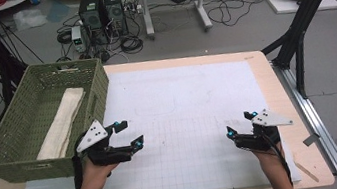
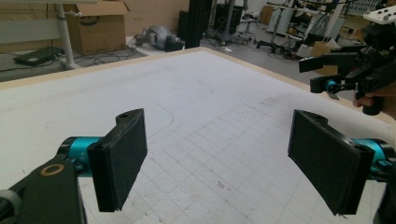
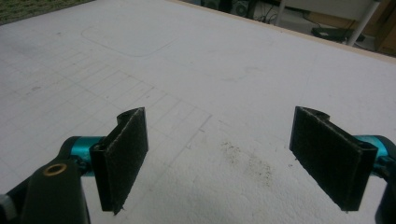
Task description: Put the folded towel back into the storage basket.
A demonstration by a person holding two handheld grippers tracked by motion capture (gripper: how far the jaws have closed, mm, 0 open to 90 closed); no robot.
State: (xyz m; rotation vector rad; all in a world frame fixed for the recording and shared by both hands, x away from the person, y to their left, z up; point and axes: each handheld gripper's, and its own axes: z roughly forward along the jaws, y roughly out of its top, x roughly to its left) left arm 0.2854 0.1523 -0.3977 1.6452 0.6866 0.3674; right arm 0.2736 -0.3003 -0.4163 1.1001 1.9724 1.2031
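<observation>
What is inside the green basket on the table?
Inside the green basket lies one folded cream cloth, stretched along its length. The near wall hides the cloth's front end and the floor there, so anything under it cannot be seen.

The white mat (image 1: 195,116) on the tabletop (image 1: 276,83) lies bare between the left tongs (image 1: 128,134) and the right tongs (image 1: 239,123), so either could cross the middle freely. Both stand with jaws wide apart and nothing between them. The green basket (image 1: 20,162) walls off the left edge, just beside the left tongs; a folded cloth (image 1: 62,123) lies inside it.
</observation>
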